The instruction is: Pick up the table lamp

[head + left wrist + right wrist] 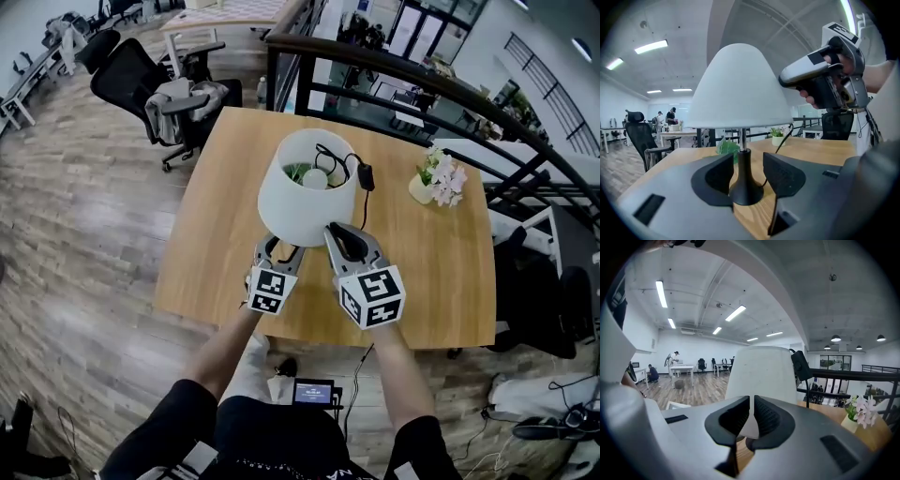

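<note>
Here the table lamp stands upright on the table, stem vertical between the wide-open jaws of the left gripper. The right gripper, jaws nearly together, sits by the shade; 1 flower pot stands apart.

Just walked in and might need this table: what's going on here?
A person with a gripper in each hand is going for the table lamp on the wooden table. The left gripper is open, with the lamp's black stem between its jaws, not clamped. The right gripper, jaws nearly together, is up beside the white shade. The lamp isn't lifted yet.
</note>
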`<state>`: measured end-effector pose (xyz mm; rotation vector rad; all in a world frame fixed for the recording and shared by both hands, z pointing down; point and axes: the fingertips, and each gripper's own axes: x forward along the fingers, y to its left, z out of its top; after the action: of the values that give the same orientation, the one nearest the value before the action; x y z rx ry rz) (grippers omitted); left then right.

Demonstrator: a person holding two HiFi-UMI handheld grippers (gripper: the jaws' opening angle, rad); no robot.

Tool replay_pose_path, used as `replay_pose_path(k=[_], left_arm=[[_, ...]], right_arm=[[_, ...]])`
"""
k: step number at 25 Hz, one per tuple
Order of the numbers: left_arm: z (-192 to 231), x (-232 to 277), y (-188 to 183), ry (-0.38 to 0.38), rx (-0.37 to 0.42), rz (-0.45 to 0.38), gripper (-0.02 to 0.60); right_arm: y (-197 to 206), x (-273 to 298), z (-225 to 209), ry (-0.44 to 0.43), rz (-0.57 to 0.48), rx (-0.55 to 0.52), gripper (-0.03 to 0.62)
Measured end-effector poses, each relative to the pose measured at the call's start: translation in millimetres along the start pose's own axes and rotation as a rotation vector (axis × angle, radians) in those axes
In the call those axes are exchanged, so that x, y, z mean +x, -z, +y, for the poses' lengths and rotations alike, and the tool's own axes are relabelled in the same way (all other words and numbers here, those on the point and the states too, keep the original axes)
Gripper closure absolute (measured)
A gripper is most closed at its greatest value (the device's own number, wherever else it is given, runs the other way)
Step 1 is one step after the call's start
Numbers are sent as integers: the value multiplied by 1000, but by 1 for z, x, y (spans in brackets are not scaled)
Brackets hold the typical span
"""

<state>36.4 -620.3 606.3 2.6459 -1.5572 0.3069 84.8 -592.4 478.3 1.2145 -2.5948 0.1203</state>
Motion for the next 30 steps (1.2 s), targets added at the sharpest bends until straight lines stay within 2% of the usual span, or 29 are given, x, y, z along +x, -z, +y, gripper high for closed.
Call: replay_pose_path(k=[7,12,19,22,28,30], left_arm=[[7,46,-9,-13,22,-146,394],[11,67,-19,-27,10,-224,394],[23,87,-42,-89,0,-344,396],[27,94,-48,-86,-7,-371,396],[29,109,-52,-56,-15,-361,410],[33,110,-53,-68,-28,-362,441]], right_arm=[[4,14,-13,-4,-38,-3,548],[3,20,-20,-6,-58,24,548],[2,26,-28,-3,-70,20,548],[0,30,-33,11,-80,19,548],[-3,34,-33,10,-97,8,548],[-4,35,-33,14,-102,5,548]])
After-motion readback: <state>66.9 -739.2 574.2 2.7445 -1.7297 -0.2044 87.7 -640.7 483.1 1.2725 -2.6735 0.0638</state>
